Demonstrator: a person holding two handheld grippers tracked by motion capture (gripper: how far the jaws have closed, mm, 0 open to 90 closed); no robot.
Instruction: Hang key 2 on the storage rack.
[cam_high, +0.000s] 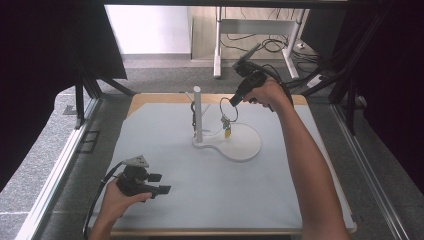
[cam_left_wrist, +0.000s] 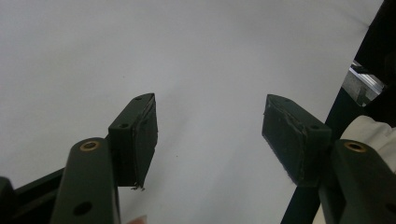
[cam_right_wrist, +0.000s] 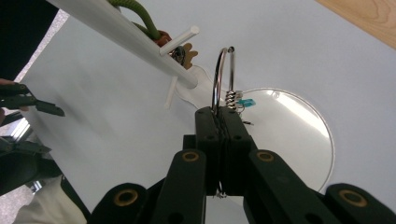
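A white stand (cam_high: 197, 114) with an upright post and small side pegs rises from a white base plate (cam_high: 245, 145) at the table's middle. My right gripper (cam_high: 234, 101) is shut on a metal key ring (cam_high: 228, 106) held in the air just right of the post, with small keys and tags (cam_high: 227, 128) dangling below it. In the right gripper view the ring (cam_right_wrist: 221, 74) stands up from the closed jaws, near a white peg (cam_right_wrist: 179, 40) on the post. My left gripper (cam_high: 159, 183) rests open near the table's front left, its pads (cam_left_wrist: 140, 140) wide apart over bare table.
A green cord and brown items (cam_right_wrist: 154, 32) hang on the far side of the post. The grey-white mat (cam_high: 165, 165) covers the wooden table (cam_high: 155, 98). Black frame bars stand at both sides, and a desk with cables (cam_high: 270, 45) stands beyond.
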